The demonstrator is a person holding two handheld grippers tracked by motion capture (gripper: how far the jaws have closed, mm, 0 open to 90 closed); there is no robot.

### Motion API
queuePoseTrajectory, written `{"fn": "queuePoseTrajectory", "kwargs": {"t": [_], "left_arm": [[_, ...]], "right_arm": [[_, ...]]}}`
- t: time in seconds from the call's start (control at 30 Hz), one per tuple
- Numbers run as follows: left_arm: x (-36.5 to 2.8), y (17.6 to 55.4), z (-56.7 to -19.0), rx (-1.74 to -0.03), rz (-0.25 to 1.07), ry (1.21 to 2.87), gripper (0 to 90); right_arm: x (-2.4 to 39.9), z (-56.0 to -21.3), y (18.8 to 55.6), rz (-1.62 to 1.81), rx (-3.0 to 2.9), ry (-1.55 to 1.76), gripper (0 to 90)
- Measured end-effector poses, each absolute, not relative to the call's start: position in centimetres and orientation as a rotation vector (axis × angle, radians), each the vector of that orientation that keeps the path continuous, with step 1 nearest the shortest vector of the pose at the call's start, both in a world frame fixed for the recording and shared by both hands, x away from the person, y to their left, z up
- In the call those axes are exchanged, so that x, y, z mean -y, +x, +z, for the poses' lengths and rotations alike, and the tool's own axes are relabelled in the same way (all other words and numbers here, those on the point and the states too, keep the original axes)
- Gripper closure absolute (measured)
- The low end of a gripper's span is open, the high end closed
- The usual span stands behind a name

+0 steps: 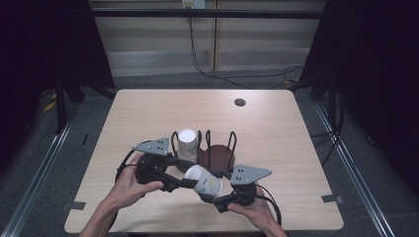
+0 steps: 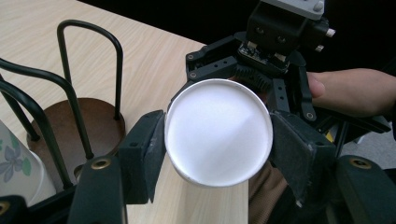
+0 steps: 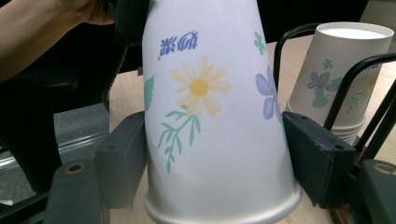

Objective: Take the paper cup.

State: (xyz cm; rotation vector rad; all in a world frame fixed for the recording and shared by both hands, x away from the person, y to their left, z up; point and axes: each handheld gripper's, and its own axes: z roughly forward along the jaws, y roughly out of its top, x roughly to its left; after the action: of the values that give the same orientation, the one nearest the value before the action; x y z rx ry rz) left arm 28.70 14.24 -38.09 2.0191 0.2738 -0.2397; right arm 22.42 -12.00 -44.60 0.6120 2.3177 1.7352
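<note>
A flowered white paper cup hangs tilted above the table's front edge, held from both sides. My left gripper comes in from the left and is shut on the cup's narrow base, whose white bottom disc sits between the left gripper's pads. My right gripper comes from the right. Its pads press on the cup's body close to the wide rim, so the right gripper is shut on it. The right gripper's body shows behind the cup in the left gripper view.
Just behind the held cup stands a black wire cup rack on a round brown base. A stack of upside-down flowered cups stands at its left end. A dark round hole sits near the table's far edge.
</note>
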Motion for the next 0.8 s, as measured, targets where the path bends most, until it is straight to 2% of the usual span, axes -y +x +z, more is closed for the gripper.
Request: {"fn": "queuePoseTrajectory", "kwargs": {"t": [0.23,0.27,0.33,0.53,0.8], "left_arm": [[-14.14,28.82,-38.33,-0.277,-0.241,2.02,36.8],[-14.11,28.83,-38.33,-0.278,-0.241,2.021,36.0],[-14.0,28.84,-38.35,-0.29,-0.238,2.026,28.7],[-13.92,28.81,-38.39,-0.299,-0.229,2.031,20.7],[-14.06,28.71,-38.74,-0.317,-0.177,2.076,18.6]], "right_arm": [[12.16,-44.45,22.49,1.712,-2.34,0.616,28.1],[12.17,-44.42,22.49,1.713,-2.342,0.618,28.3],[12.21,-44.34,22.5,1.711,-2.339,0.615,28.5],[12.29,-44.16,22.46,1.706,-2.351,0.619,29.4],[12.69,-44.02,22.66,1.687,-2.361,0.658,29.8]]}}
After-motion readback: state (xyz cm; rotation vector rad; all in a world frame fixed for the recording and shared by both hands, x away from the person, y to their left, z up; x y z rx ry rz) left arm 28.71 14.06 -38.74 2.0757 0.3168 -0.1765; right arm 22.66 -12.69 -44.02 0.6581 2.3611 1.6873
